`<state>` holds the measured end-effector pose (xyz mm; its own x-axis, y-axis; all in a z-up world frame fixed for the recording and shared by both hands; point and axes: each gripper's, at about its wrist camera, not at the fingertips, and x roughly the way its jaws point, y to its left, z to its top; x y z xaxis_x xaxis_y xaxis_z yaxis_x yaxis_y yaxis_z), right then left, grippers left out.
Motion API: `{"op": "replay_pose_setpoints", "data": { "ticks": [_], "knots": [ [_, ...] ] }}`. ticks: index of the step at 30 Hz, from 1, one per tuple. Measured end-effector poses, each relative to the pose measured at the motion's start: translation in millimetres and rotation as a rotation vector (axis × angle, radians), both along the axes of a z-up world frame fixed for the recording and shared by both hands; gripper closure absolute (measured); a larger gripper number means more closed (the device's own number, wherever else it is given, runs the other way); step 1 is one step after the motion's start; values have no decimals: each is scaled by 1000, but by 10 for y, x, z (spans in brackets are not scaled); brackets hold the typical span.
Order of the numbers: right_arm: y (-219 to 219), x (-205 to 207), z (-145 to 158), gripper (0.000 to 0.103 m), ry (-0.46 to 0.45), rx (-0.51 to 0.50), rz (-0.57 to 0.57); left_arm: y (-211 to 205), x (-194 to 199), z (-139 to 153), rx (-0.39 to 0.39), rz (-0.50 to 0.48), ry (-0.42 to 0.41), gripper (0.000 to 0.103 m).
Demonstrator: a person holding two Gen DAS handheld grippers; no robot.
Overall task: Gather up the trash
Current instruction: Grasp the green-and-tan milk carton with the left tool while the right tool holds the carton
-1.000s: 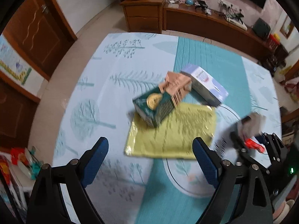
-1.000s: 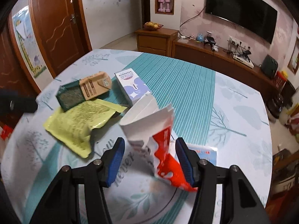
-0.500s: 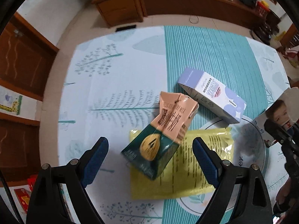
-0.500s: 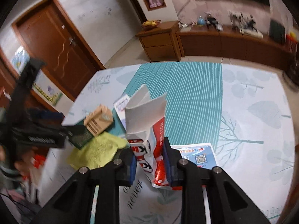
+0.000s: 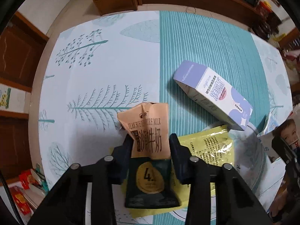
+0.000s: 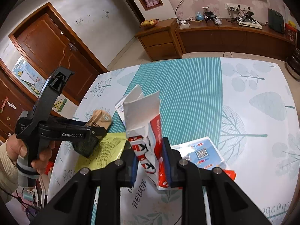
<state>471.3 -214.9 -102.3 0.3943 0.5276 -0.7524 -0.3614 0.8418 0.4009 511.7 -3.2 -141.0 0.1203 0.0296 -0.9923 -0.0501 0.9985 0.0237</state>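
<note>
A crumpled milk carton (image 5: 148,127), tan on top and dark green below, lies on the table partly over a yellow pouch (image 5: 211,150). My left gripper (image 5: 151,142) points straight down over it, its jaws closing, both pads against the carton's sides. In the right wrist view the carton (image 6: 101,119) sits in that gripper (image 6: 93,133) at the left. My right gripper (image 6: 149,157) is shut on a red and white wrapper (image 6: 142,116), held upright above the table.
A purple and white box (image 5: 211,93) lies on the teal stripe of the tablecloth (image 5: 112,56). A blue and white packet (image 6: 202,151) lies flat behind the right gripper. A hand (image 6: 16,150) holds the left gripper's handle. Wooden cabinets stand beyond the table.
The left gripper came down over the milk carton and its jaws drew in from wide apart onto the carton's sides. The right gripper closed on the wrapper and rolled, lifting it slightly.
</note>
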Motion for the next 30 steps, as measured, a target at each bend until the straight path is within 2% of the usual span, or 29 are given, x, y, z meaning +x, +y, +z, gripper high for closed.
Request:
{"op": "replay_pose_setpoints", "data": {
  "ticks": [3,7,10,16,23,30],
  "knots": [
    [-18,-36,42,83,-5,10,-3,24,-100,87,23,20,-31,67],
    [-56,-68,121,88,-3,46,-8,64,-280,259,17,49,-65,68],
    [-88,-161,196,88,3,75,-18,50,-502,464,-10,60,-99,68],
    [-99,-457,393,90,1,115,-36,36,-1059,930,-57,22,-166,68],
    [-70,-1097,694,90,-17,162,-104,44,-1930,1364,-122,-43,-249,67],
    [59,-2093,905,90,5,223,-226,246,-2902,1660,-165,-112,-323,67]
  ]
}}
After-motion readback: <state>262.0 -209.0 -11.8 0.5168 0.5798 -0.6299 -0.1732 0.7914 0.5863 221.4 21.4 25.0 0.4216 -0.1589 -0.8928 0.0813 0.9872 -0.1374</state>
